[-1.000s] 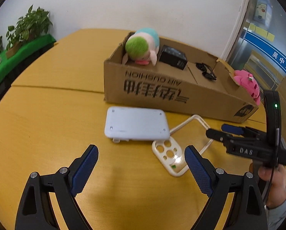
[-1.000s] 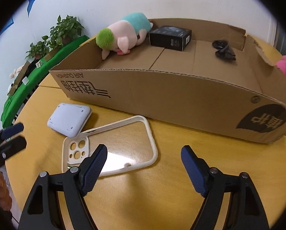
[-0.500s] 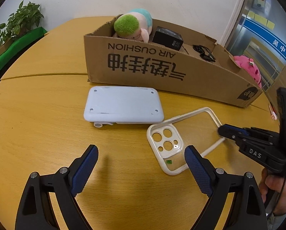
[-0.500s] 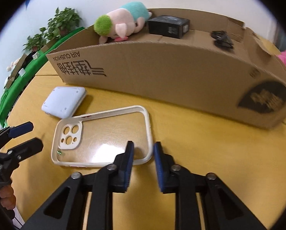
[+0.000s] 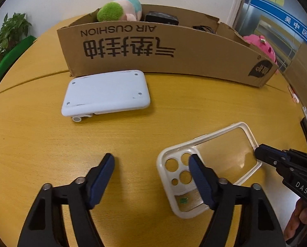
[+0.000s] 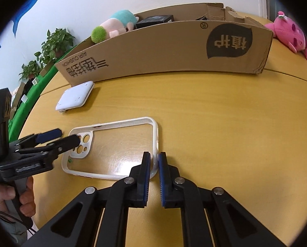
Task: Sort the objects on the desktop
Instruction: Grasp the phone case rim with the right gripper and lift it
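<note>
- The landmark is the phone case (image 6: 114,148), clear-backed with a white rim, lying flat on the yellow wooden table (image 6: 225,127) with its inside facing up.
- Left of the case in the right wrist view, the left gripper (image 6: 68,136) reaches in toward its camera-hole end. A hand (image 6: 13,197) grips its handle.
- That gripper's jaws stand at a middling width and are closing. In the left wrist view one blue pad (image 5: 200,177) sits over the camera-hole corner of the case, and the other is out over bare table beside it. The short rim at that end lies between the two pads. They do not press on it.
- Beyond the case's camera end, well apart from it, a pale flat device (image 5: 106,91) lies upside down, screw holes up, just in front of a cardboard box (image 5: 174,53).
- The box stands well behind the case. A plush toy with a green tuft (image 5: 120,10) and a black packet (image 5: 161,18) show over its wall.
- At the case's opposite short end, the right gripper (image 6: 154,161) has its jaws drawn nearly together, pinching the white rim. One pad is inside the case and one outside.
- Far right of the case, past the box's end, a pink plush toy (image 6: 287,33) lies on the table.
</note>
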`<state>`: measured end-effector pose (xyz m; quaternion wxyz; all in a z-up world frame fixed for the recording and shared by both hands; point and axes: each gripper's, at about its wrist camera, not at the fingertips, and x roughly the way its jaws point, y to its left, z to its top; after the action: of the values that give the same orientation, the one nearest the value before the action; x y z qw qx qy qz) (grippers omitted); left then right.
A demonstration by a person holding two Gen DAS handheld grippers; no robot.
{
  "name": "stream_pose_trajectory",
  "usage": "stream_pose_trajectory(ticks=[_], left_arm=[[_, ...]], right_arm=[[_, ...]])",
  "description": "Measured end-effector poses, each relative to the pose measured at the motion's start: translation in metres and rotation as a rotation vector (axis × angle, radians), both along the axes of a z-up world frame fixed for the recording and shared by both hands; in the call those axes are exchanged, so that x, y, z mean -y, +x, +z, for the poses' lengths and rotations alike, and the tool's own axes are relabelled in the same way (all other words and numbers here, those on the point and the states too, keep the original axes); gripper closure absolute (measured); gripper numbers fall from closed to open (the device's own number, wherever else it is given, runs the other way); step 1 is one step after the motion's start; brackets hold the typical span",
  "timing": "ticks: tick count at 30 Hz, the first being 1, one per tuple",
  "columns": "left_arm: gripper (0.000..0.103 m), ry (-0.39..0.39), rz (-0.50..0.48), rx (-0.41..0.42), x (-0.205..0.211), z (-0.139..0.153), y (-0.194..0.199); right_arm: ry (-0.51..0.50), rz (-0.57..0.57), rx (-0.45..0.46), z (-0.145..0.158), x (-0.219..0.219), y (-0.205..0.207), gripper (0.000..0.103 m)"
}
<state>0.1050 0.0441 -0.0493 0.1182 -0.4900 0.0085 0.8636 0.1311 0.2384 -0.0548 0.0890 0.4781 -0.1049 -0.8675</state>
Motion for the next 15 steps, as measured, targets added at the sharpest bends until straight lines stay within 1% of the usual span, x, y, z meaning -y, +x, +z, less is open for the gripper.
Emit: stream_pose_trajectory(ticks=[1,2,3,4,8,11,15], left_arm=[[0.044,-0.002,-0.006,-0.004,-0.001,0.000,0.001],[0.052,-0.002,-0.017,-0.008,-0.004,0.001,0.001],[0.069,0.003,-0.027,-0.008,-0.006,0.002,0.001],[0.072,0.006,-0.028,-0.004,-0.006,0.002,0.001],[0.074,0.007,-0.028,-0.009,-0.005,0.003,0.000],[0.076,0.012,-0.034,-0.006,-0.006,0.003,-0.001],[0.078,0.024,-0.034,-0.005,0.000,0.002,0.002]], right_arm=[[-0.001,0.007,0.002,0.000,0.002,0.001,0.096],[-0.002,0.013,0.002,0.000,0.004,0.003,0.096],[-0.001,0.021,0.003,0.000,0.007,0.004,0.096],[-0.004,0.029,0.004,0.000,0.009,0.005,0.096],[0.010,0.033,-0.001,0.001,0.016,0.007,0.095],[-0.013,0.028,0.003,0.001,0.014,0.008,0.095],[-0.004,0.028,0.005,0.002,0.015,0.009,0.095]])
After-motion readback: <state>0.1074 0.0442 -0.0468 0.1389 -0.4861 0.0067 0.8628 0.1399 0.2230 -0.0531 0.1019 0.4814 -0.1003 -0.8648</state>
